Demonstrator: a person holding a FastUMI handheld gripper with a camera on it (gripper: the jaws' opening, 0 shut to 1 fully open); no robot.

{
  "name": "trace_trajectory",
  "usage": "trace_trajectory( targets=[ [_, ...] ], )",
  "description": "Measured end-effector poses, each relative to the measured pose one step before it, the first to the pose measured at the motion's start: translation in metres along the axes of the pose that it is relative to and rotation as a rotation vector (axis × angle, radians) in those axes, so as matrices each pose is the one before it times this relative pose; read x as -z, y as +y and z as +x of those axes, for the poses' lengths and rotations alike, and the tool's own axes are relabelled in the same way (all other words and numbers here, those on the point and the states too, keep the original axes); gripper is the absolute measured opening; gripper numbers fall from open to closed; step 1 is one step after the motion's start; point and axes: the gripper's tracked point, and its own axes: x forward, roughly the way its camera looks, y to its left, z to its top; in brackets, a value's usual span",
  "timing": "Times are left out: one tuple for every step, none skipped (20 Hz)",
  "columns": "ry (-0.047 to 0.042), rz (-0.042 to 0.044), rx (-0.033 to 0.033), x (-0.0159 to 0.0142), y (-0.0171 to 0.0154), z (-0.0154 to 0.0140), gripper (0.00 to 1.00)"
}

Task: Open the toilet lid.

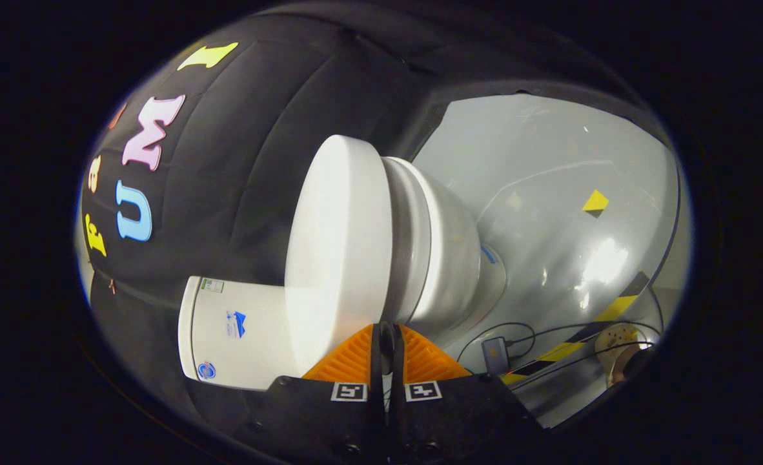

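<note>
A white toilet [446,258] stands against the black booth wall and appears turned on its side in this tilted view. Its lid [339,245] is down on the seat [410,239], and the tank [233,336] sits behind it. My gripper [386,330] is shut, its two fingers pressed nearly together with nothing between them. The fingertips sit right at the front rim of the lid, by the seam where lid meets seat. Whether they touch the rim I cannot tell.
Grey glossy floor [549,194] spreads beyond the bowl. On it lie black cables [549,332], a small dark box [494,354], a yellow-black tape strip [614,313] and a yellow-black marker [594,202]. A pale round object [620,342] sits near the cables.
</note>
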Motion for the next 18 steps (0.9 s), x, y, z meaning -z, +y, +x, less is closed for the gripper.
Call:
trace_trajectory(
  targets=[
    [-0.00512, -0.01609, 0.00262, -0.00172, 0.00678, -0.00327, 0.07],
    [-0.00677, -0.02535, 0.00826, 0.00013, 0.00674, -0.00317, 0.07],
    [-0.00544, -0.03944, 0.01358, -0.00017, 0.00608, -0.00276, 0.07],
    [-0.0103, -0.04474, 0.01513, 0.00005, 0.00605, -0.00447, 0.07],
    [-0.01075, -0.05004, 0.01587, -0.00126, 0.00753, -0.00472, 0.07],
    [-0.01186, -0.05011, 0.01749, -0.00155, 0.0081, -0.00365, 0.07],
    [-0.01268, -0.04444, 0.01342, -0.00231, 0.00773, -0.00513, 0.07],
    [-0.0143, -0.03341, 0.00704, -0.00501, 0.00912, -0.00601, 0.07],
    [-0.01485, -0.02412, 0.00404, -0.00494, 0.00835, -0.00607, 0.07],
    [-0.01331, -0.02098, 0.00487, -0.00376, 0.0077, -0.00511, 0.07],
    [-0.01174, -0.02293, 0.00724, -0.00262, 0.00806, -0.00522, 0.07],
    [-0.01144, -0.0268, 0.00527, -0.00209, 0.0092, -0.00463, 0.07],
    [-0.01437, -0.02501, 0.00275, -0.00241, 0.00986, -0.00541, 0.07],
    [-0.01459, -0.01805, -0.00182, -0.00335, 0.01005, -0.00546, 0.07],
    [-0.01282, -0.01253, -0.00289, -0.00386, 0.01031, -0.0043, 0.07],
    [-0.00938, -0.0186, 0.00034, -0.00164, 0.00916, -0.00522, 0.06],
    [-0.00865, -0.0277, 0.00462, -0.0022, 0.00872, -0.00392, 0.05],
    [-0.00885, -0.02858, 0.00847, -0.00026, 0.00776, -0.00335, 0.05]
  ],
)
